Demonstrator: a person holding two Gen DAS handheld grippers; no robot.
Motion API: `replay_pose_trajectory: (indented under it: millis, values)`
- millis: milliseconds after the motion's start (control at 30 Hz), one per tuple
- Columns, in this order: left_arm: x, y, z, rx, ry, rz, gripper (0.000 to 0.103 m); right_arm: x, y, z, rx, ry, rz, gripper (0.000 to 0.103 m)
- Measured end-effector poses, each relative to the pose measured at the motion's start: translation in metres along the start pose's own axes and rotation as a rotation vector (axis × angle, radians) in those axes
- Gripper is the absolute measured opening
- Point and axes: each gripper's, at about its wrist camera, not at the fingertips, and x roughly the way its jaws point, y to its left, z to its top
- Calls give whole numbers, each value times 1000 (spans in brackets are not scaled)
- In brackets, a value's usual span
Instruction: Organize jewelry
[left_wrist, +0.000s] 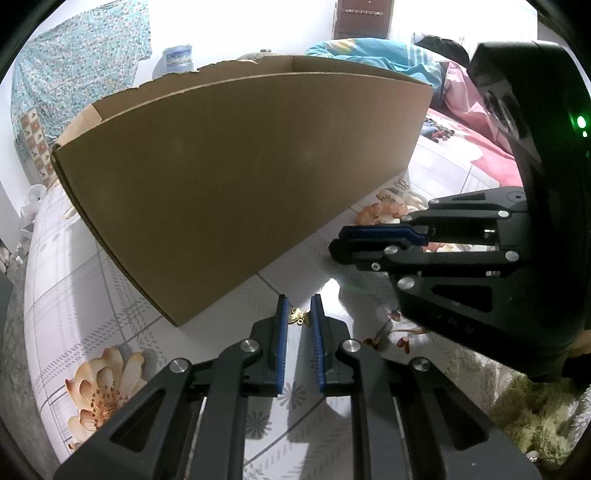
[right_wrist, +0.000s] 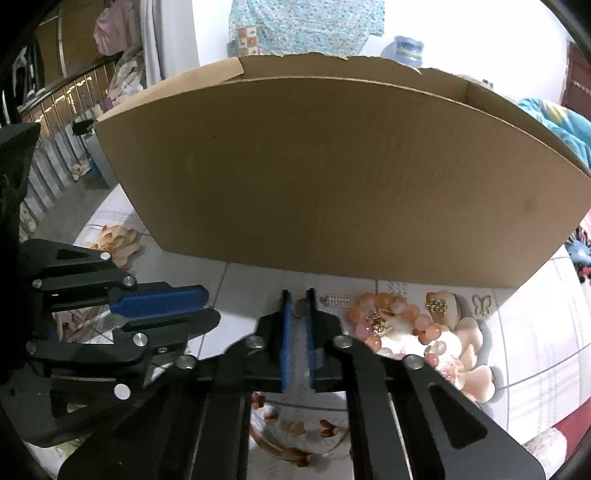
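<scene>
My left gripper (left_wrist: 299, 314) is shut on a small gold butterfly charm (left_wrist: 298, 318), held at the fingertips just above the bedsheet. In the right wrist view my right gripper (right_wrist: 298, 301) is shut on a small round gold-rimmed piece (right_wrist: 301, 307) at the foot of the cardboard box (right_wrist: 332, 177). Right of it lie a silver rhinestone bar (right_wrist: 336, 300), a pink and orange bead bracelet (right_wrist: 399, 321), a gold chain piece (right_wrist: 437, 306) and a gold butterfly outline (right_wrist: 482, 304). The two grippers are side by side: the right gripper (left_wrist: 338, 242) shows in the left view, the left gripper (right_wrist: 210, 306) in the right view.
The tall open cardboard box (left_wrist: 240, 177) stands on the flowered bedsheet (left_wrist: 74, 266) right behind both grippers and hides its own inside. Blue and pink bedding (left_wrist: 369, 50) lies beyond it. A green fluffy fabric (left_wrist: 535, 413) is at the near right.
</scene>
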Motion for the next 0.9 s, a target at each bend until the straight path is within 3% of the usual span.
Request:
replay_pose_trajectory:
  millis: [267,600,900]
  values:
    - [1,0,0,3,1,2,11,-6,-5,-7,18,11,31,1]
    - [2,-2,1,9,2,7,11,-8,-28,-5,74,16,10,1]
    - [2,-3,1,10,2,9,12,-4,-17,-11,65,39,31,1]
